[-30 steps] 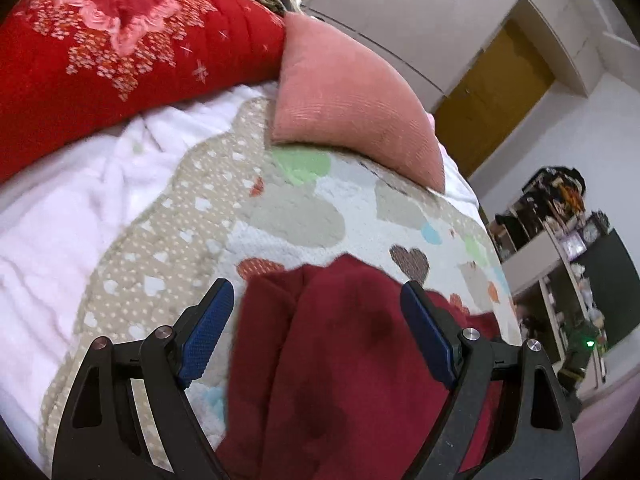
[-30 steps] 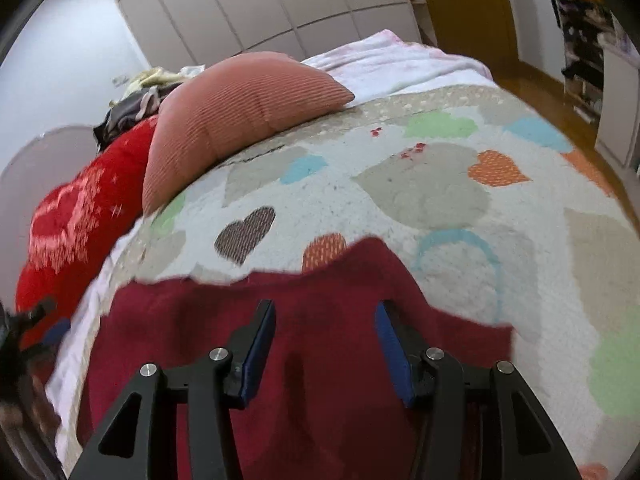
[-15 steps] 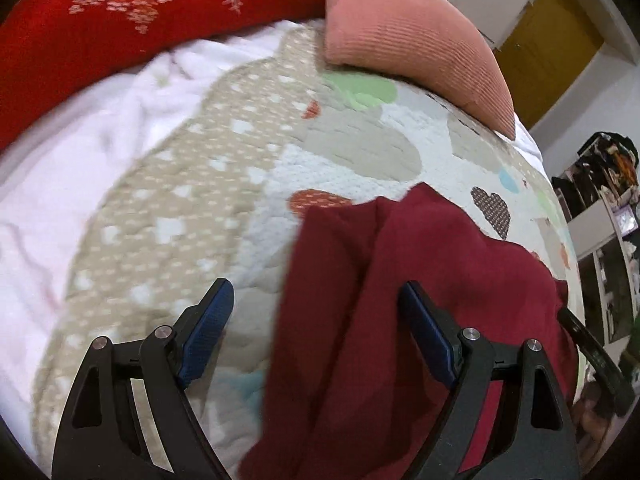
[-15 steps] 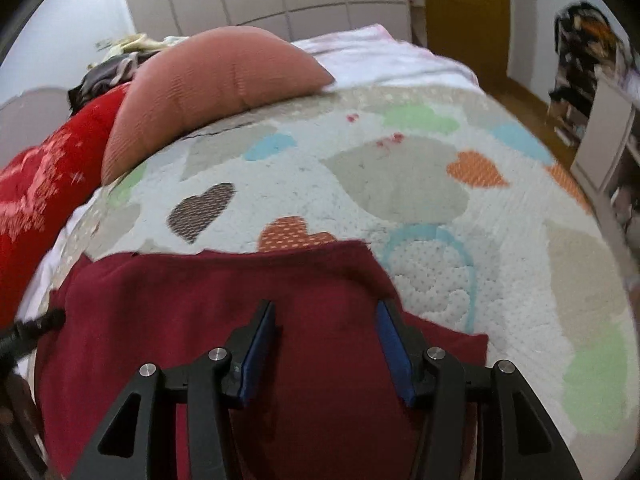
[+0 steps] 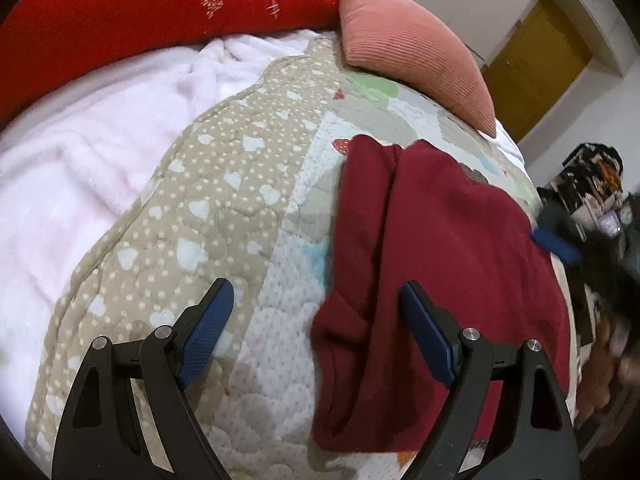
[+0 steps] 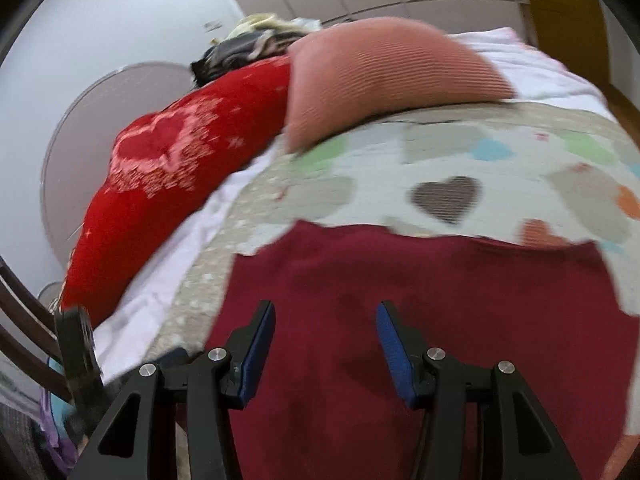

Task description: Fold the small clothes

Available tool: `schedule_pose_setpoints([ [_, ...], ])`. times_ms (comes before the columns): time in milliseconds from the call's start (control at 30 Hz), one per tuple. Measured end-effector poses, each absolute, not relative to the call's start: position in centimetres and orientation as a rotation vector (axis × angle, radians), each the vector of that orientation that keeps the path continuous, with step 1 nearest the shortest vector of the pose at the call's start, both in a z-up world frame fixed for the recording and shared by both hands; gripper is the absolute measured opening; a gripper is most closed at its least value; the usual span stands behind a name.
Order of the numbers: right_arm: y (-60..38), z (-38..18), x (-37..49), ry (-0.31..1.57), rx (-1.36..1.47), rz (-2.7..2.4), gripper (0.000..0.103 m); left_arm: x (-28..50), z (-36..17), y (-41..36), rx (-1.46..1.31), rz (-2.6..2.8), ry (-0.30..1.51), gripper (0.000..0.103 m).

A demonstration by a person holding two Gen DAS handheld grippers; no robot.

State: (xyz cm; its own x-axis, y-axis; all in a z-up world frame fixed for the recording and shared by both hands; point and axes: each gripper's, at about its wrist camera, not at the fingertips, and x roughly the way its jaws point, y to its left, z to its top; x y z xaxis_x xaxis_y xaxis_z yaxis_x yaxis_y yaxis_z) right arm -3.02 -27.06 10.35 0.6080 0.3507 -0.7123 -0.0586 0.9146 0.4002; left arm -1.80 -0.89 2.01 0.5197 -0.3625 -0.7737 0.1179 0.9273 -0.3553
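On the bed's heart-print quilt (image 5: 224, 184), the dark red garment (image 5: 440, 264) lies partly folded, its long axis seemingly running away from the left gripper (image 5: 316, 320). That gripper's fingers gape empty over its left edge; the right gripper (image 6: 326, 340), half-open and empty, hovers directly over the cloth and is nearer.

Matt dark-red knit garment (image 5: 440, 264) lay on a quilted cotton bedspread (image 5: 224, 208); beside it, fluffy pink fleece blanket (image 5: 80, 140) and ribbed corduroy cushion (image 5: 404, 48).

Both wrist cameras look steeply down, close over the quilt (image 5: 224, 208), sharing the maroon garment (image 6: 440, 300).
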Motion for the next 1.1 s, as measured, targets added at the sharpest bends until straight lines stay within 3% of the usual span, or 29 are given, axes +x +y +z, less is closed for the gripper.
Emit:
schedule_pose_setpoints([
  [333,-16.6,5.8,6.1,1.086,0.266,0.269,0.051,-1.6,1.4,-0.3,-0.272,-0.362,0.941,0.086],
  [467,-15.9,4.9,7.0,1.077,0.157,0.207,0.032,-1.4,1.2,0.2,-0.288,-0.402,0.946,0.085],
  [600,-17.3,5.4,7.1,1.061,0.255,0.230,0.010,-1.5,1.1,0.2,-0.282,-0.411,0.949,0.085],
  [1100,-16.8,7.0,4.8,1.012,0.260,0.303,0.014,-1.3,1.0,0.0,-0.266,-0.391,0.951,0.086],
])
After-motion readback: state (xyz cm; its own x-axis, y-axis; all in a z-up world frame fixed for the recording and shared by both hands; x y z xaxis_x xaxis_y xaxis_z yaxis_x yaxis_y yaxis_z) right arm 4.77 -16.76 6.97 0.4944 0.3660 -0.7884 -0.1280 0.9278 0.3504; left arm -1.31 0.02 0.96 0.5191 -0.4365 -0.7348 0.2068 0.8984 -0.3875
